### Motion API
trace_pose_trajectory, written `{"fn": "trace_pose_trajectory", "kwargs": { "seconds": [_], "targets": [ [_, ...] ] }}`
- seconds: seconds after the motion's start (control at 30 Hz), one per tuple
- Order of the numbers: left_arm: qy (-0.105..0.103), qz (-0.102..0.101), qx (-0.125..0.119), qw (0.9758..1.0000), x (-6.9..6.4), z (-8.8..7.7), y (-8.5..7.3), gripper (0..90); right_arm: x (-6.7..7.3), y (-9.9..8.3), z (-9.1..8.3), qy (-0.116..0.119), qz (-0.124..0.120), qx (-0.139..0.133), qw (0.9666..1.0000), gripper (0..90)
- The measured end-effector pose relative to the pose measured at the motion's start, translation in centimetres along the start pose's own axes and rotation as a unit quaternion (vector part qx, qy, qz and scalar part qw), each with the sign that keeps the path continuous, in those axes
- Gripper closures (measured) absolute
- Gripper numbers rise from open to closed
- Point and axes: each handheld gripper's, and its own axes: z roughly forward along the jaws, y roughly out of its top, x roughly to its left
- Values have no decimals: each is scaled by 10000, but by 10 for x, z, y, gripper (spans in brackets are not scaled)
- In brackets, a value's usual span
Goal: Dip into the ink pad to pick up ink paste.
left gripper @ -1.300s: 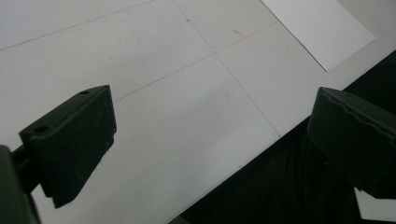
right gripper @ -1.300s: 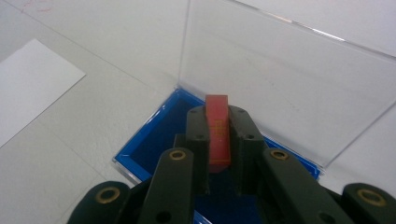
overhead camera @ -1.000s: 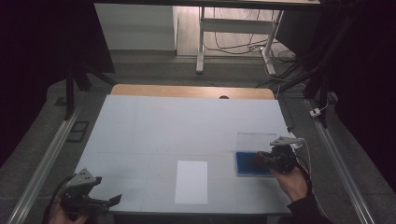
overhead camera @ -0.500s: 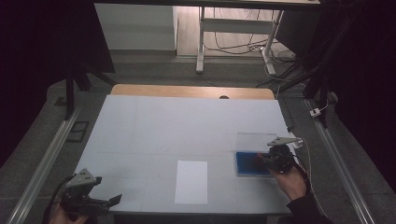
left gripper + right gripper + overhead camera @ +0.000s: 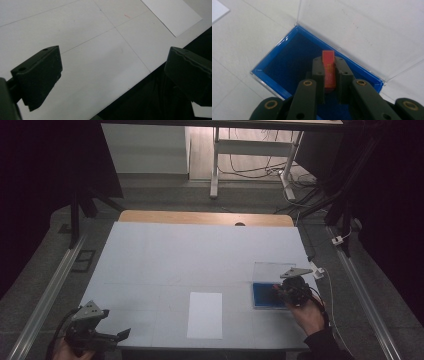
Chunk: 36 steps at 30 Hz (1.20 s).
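Right gripper (image 5: 329,72) hangs over the blue box (image 5: 265,295) near the white table's (image 5: 200,255) right edge, jaws clamped on a small orange piece (image 5: 329,71). Left gripper (image 5: 107,336) sits at the near-left corner, jaws wide apart, beside a white sheet (image 5: 205,314).

The table (image 5: 165,260) is covered in smooth, matt white, with bare wood seen along its far edge. A flat sheet of white paper (image 5: 205,315) is seen. The blue box (image 5: 287,62) looks soft and fuzzy inside, and its lid (image 5: 352,32) is made of clear, shiny plastic. The orange piece (image 5: 329,70) looks like plastic.
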Motion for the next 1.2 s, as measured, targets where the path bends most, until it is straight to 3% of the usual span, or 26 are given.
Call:
{"fn": "trace_pose_trajectory", "kwargs": {
  "seconds": [0.2, 0.27, 0.4, 0.5, 0.9, 1.2],
  "targets": [
    [-2, -6, -4, 10000, 0, 0, 0, 17, -15, -7, 0, 432, 598, -209, 9971, 807],
    [-3, -6, -1, 10000, 0, 0, 0, 17, -14, -7, 0, 424, 569, -200, 9973, 807],
    [-5, -4, 3, 10000, 0, 0, 0, 17, -5, -3, 0, 155, 222, -113, 9996, 807],
    [-12, 9, 7, 10000, 0, 1, 1, 17, -1, -2, 0, 64, 108, -99, 9999, 806],
    [-8, 1, -16, 10000, 0, 0, 0, 17, -8, -3, -2, 225, 362, -131, 9990, 802],
    [-15, -18, -35, 10000, 1, -1, 0, 16, -8, -2, -10, 295, 364, -420, 9980, 801]
  ]
}}
